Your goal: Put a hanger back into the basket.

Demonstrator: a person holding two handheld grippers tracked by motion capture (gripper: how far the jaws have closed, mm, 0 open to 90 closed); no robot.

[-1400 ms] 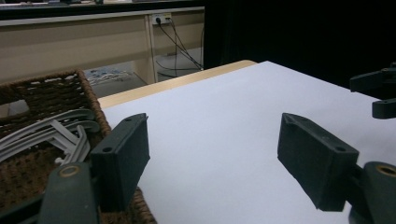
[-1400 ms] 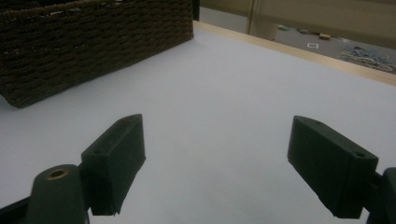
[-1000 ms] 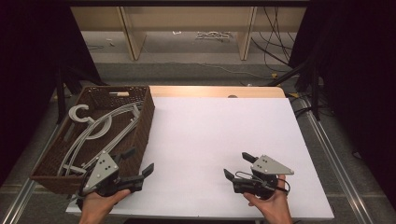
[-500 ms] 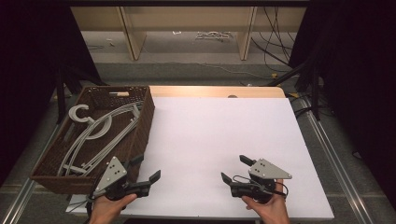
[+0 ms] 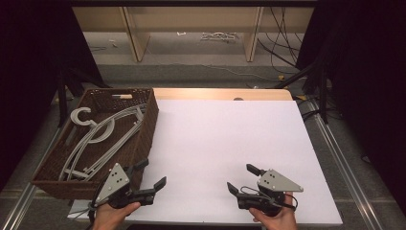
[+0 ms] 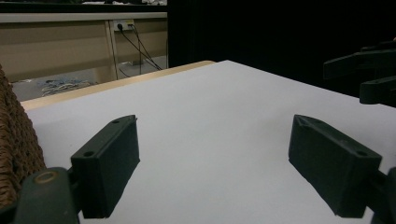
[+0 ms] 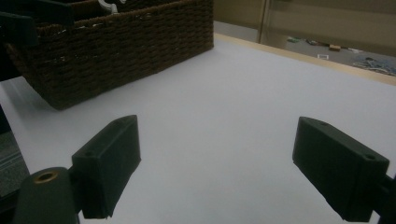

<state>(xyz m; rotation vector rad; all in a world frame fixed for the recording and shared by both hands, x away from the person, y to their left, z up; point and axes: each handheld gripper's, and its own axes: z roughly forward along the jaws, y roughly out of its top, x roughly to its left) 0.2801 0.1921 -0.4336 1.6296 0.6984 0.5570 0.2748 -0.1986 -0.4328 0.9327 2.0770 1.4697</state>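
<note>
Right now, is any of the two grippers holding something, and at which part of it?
Nothing is held. The left gripper and the right gripper both have their jaws open over the bare white table, apart from the hangers in the basket.

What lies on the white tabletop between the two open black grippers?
Nothing: in the high view the white table top is bare between the left gripper and the right gripper. The brown woven basket sits to the left gripper's far side.

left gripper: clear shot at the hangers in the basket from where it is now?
Probably yes. The left gripper sits open at the near corner of the wicker basket, which has no lid, and the grey hangers lie exposed inside. Only the basket wall stands between, so it would likely have to come in from above.
</note>
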